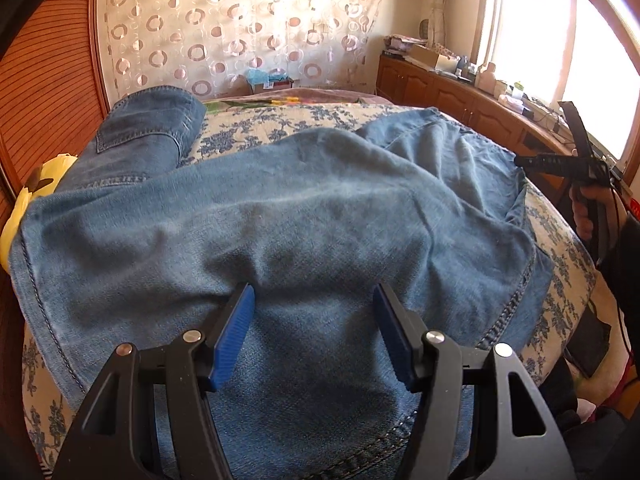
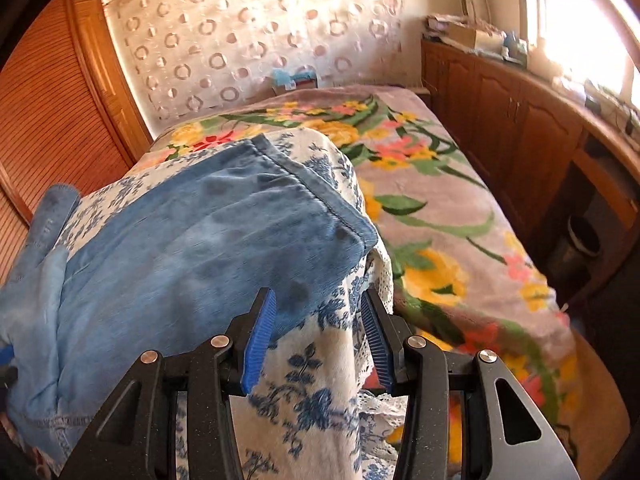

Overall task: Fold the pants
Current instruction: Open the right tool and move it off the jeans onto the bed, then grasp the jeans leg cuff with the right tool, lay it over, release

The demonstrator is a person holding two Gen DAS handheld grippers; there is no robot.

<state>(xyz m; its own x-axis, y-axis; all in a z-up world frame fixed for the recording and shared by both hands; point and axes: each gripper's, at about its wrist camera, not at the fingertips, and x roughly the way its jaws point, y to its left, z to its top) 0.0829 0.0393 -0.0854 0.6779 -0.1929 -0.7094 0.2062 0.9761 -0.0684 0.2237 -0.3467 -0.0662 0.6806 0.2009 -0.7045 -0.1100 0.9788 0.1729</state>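
Blue pads on my left gripper [image 1: 314,334] stand apart, jaws open and empty, hovering over the jeans [image 1: 280,216]. The denim lies crumpled across a blue-floral cloth [image 1: 256,130] on the bed [image 2: 460,208], one leg folded back toward the far left. My right gripper [image 2: 318,338] also has its jaws open with nothing between them; it hangs above the cloth beside a hemmed leg end [image 2: 224,232]. In the left wrist view that gripper appears at the bed's right edge, held by a hand [image 1: 584,208]. A yellow object [image 1: 40,184] sits under the jeans' left edge.
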